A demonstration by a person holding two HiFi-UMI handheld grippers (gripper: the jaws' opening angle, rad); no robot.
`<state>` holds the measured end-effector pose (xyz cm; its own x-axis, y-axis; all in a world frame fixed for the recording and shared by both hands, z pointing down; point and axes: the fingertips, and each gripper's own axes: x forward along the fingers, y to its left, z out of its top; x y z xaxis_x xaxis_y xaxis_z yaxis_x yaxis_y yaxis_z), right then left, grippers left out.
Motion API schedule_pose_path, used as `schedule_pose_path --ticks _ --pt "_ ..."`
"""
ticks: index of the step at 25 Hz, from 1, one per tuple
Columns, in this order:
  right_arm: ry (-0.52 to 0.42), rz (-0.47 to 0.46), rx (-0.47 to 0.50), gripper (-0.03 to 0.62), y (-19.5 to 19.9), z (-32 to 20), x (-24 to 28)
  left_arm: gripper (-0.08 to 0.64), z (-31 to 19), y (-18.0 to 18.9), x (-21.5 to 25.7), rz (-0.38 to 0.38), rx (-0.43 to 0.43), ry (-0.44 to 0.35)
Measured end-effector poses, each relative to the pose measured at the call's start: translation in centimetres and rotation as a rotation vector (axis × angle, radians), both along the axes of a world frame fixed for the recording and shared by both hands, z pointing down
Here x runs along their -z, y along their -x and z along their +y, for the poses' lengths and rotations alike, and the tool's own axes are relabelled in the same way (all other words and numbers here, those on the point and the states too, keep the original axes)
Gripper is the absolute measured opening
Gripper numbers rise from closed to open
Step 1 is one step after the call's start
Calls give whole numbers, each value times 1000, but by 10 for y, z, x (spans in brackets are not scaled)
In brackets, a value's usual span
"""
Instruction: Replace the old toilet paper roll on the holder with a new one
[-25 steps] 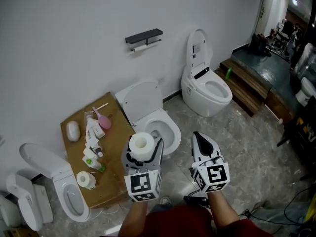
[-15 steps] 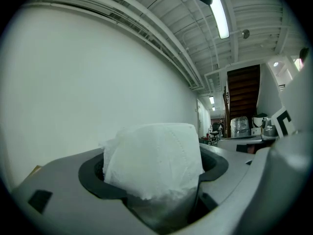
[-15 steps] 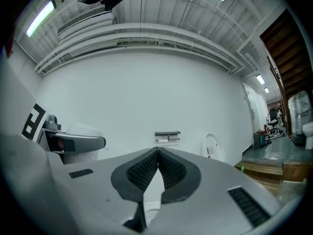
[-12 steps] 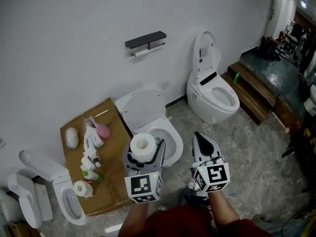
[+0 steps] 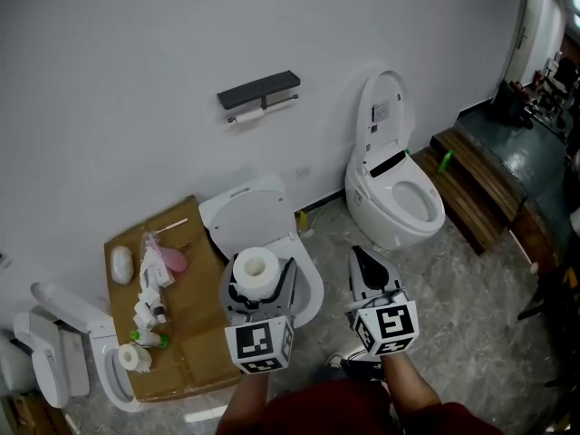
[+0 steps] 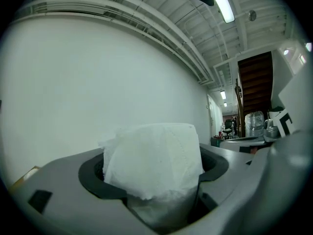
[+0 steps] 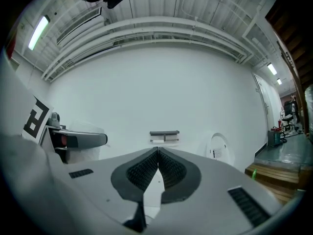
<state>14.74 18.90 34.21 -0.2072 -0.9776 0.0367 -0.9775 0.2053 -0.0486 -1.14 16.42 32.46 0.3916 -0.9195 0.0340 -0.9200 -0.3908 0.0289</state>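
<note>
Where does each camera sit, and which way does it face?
Head view: on the person's head, facing steeply down at toilets; shows forearms, left gripper, right gripper.
Left gripper view: on that gripper, facing the white wall; its jaws grip the toilet paper roll.
Right gripper view: on that gripper, facing the wall holder; jaws shut.
Shared: head and right gripper views show the wall holder.

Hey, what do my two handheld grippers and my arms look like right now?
The left gripper and right gripper have light grey moulded bodies with dark pads, visibly ribbed on the right one. Each carries a white marker cube printed with black squares. The forearms are bare; a dark red garment shows below.
</note>
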Motion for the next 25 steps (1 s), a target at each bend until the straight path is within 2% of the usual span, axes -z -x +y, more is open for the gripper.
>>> schedule_pose_path --ticks 6,11,18,25 --pt "6 -11 22 17 -54 -30 -5 449 -30 -51 -4 0 32 7" --pt "5 -36 31 17 -76 -50 -8 449 -48 -69 -9 -22 51 25" --pt "10 -39 40 17 -73 -93 -16 449 -90 -66 -20 -29 66 31" --pt "1 -8 83 17 -40 -156 -11 449 -149 -43 -15 -3 86 8"
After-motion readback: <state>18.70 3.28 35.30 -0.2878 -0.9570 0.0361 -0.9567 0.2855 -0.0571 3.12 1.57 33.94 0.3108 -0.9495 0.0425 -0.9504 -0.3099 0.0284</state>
